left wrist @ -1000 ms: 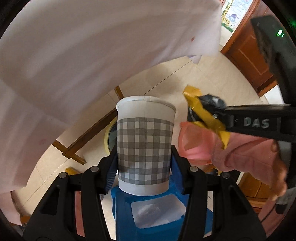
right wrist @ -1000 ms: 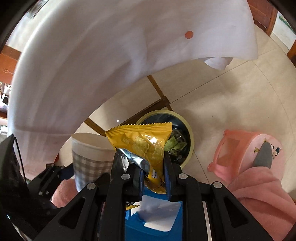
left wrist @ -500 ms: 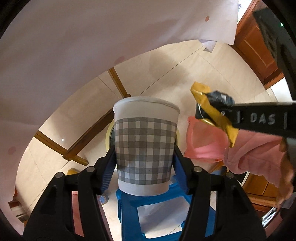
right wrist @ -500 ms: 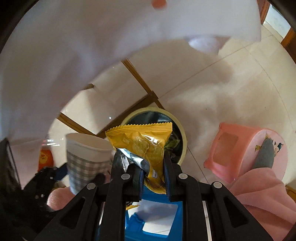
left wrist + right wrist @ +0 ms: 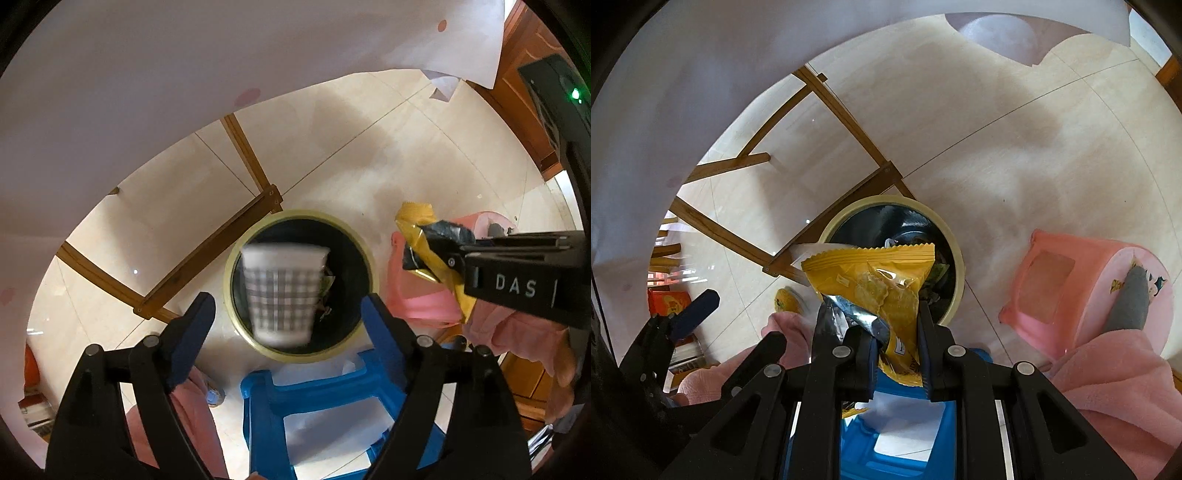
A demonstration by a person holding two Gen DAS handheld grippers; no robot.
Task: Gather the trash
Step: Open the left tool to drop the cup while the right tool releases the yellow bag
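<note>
Left wrist view: claw opening directly above bin, paper cup free between fingers, dropping in; right claw clamped on yellow snack bag.

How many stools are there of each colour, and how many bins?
Blue stool: 1
Pink stool: 1
Bin: 1
Total: 3

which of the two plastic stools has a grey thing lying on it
The pink stool, right of the bin; a grey object lies on its top. The blue stool has none.
</note>
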